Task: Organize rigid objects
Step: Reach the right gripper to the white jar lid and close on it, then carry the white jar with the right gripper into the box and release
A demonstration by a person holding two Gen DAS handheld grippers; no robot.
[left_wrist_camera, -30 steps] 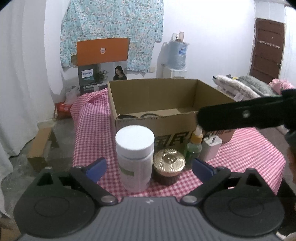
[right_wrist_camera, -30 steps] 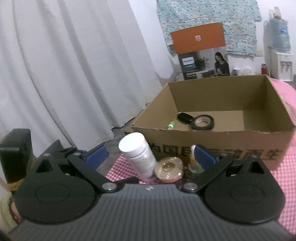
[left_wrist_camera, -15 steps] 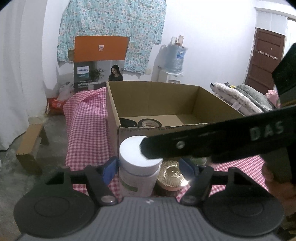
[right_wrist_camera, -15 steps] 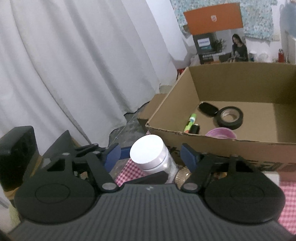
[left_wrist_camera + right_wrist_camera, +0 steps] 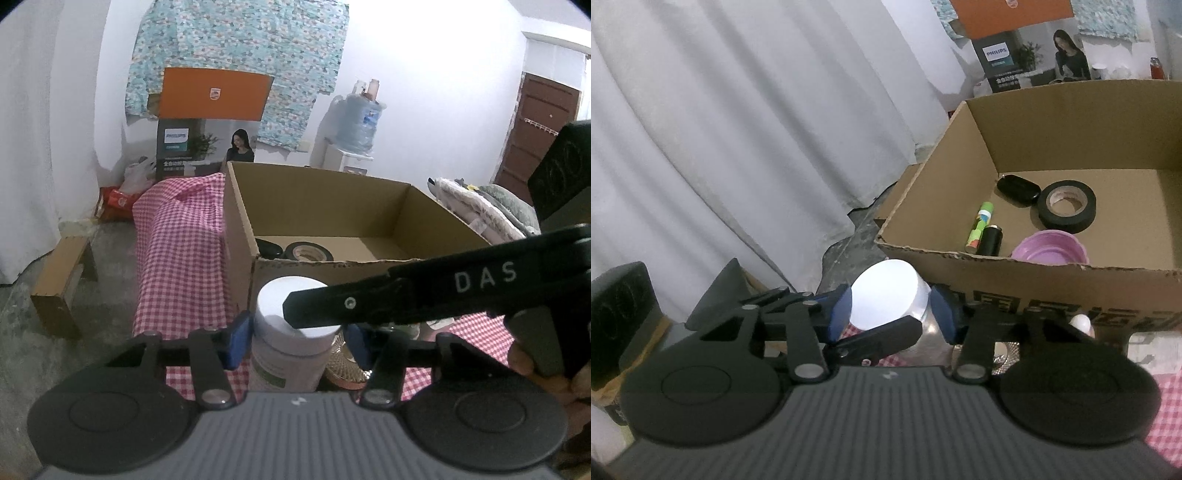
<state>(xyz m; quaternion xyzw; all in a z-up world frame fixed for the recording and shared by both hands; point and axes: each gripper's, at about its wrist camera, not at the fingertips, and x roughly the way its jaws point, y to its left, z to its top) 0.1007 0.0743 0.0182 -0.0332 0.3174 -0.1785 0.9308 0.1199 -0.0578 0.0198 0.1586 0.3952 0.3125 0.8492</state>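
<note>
A white-lidded jar (image 5: 291,332) is approached from two sides at the near edge of a counter (image 5: 181,258) draped in pink checked cloth, just in front of an open cardboard box (image 5: 332,206) into which loose items are evidently being gathered. The left tongs (image 5: 295,341) are seen closing, the jar's body between the blue pads, with the left pad (image 5: 236,343) at the jar's side and the right one half hidden; whether pressure is already applied cannot be told. The right tongs (image 5: 894,312) are also closing, higher up, around the jar's white lid, and both pads appear to be at its rim, though a firm hold cannot be confirmed. The double approach is judged to be meant to steady a tall, smooth jar for lifting over the box wall.

Already laid inside the box are a roll of black tape (image 5: 1066,206), a small black case (image 5: 1018,188), a green-capped tube (image 5: 979,226), a black cylinder (image 5: 990,240) and a purple bowl (image 5: 1049,252). A gold-lidded pot (image 5: 341,367) is left beside the jar.

"DAS" is printed on the right tongs' arm crossing the left view. "PHILIPS" is read on a carton (image 5: 192,147) behind the counter; Chinese characters are printed on the box front, partly hidden.
</note>
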